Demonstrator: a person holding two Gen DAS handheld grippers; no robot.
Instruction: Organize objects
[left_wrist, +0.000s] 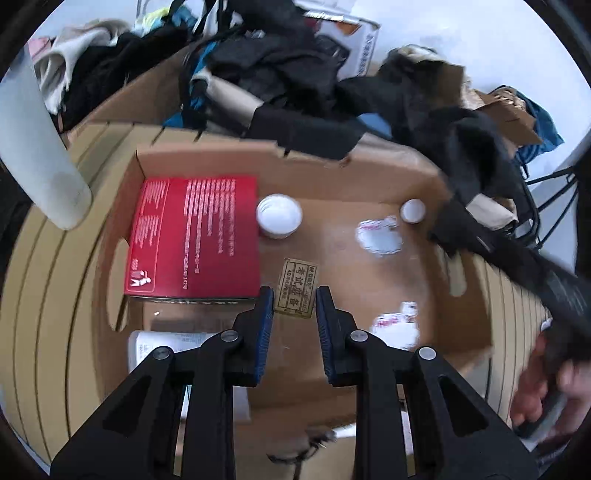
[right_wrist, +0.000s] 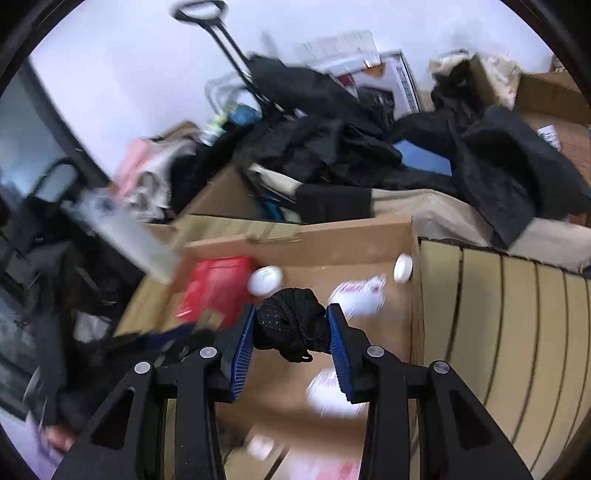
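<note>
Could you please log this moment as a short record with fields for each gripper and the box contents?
left gripper: open, empty, above the open brown cardboard box
right gripper: shut on a bunched black fabric bundle, over the same box
box contents: flat red printed carton at left; large round white lid; small round white cap in the far right corner; small tan printed card; crumpled white wrappers
behind box: pile of dark clothing

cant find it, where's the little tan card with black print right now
In the left wrist view the tan card lies flat on the cardboard box floor, just beyond the open left tongs, right of the red box.
</note>
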